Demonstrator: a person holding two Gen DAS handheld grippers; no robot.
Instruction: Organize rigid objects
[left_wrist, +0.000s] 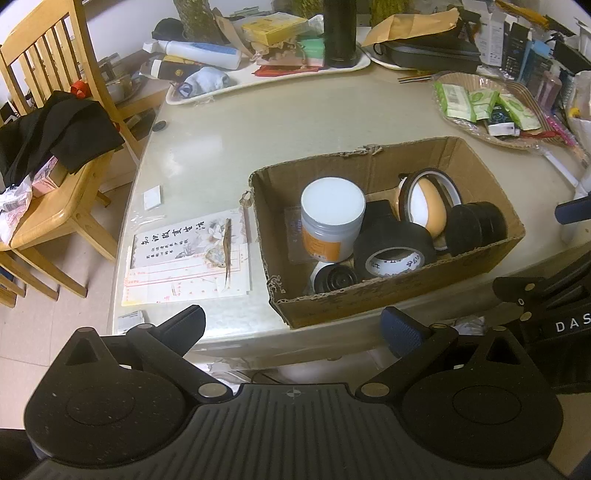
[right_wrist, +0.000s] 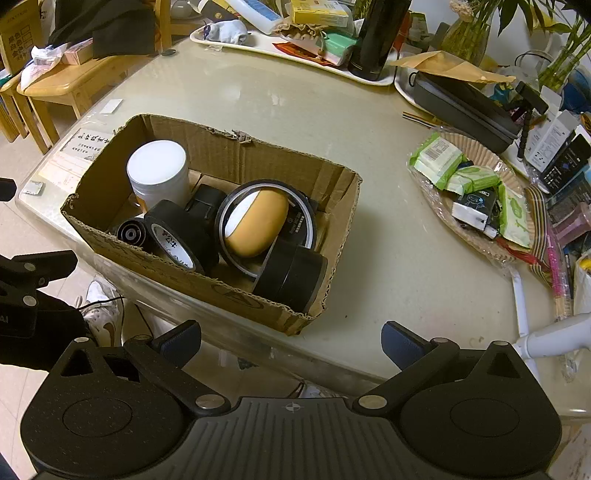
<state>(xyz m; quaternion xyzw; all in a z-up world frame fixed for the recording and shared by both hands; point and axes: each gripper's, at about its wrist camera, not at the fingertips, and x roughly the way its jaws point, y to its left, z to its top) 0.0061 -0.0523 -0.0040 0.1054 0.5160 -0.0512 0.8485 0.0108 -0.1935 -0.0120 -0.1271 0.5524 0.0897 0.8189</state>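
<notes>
A torn cardboard box (left_wrist: 399, 295) (right_wrist: 236, 155) stands near the table's front edge. In it are a white-lidded jar (left_wrist: 331, 206) (right_wrist: 157, 162), a black tape roll with a white core (left_wrist: 394, 251) (right_wrist: 177, 236), an orange-and-white egg-shaped object (left_wrist: 430, 206) (right_wrist: 255, 225) inside a thin tape ring, two more black rolls (left_wrist: 474, 225) (right_wrist: 291, 277) and a small black round part (left_wrist: 334, 280) (right_wrist: 131, 232). My left gripper (left_wrist: 293, 326) is open and empty, in front of the box. My right gripper (right_wrist: 291, 341) is open and empty, at the box's near right corner.
Papers (left_wrist: 192, 254) lie under the table's glass left of the box. A woven basket of green packets (left_wrist: 487, 107) (right_wrist: 476, 188) sits right. Cluttered white trays (left_wrist: 266, 74) (right_wrist: 295, 48) line the far side. A wooden chair with black cloth (left_wrist: 55, 136) stands left.
</notes>
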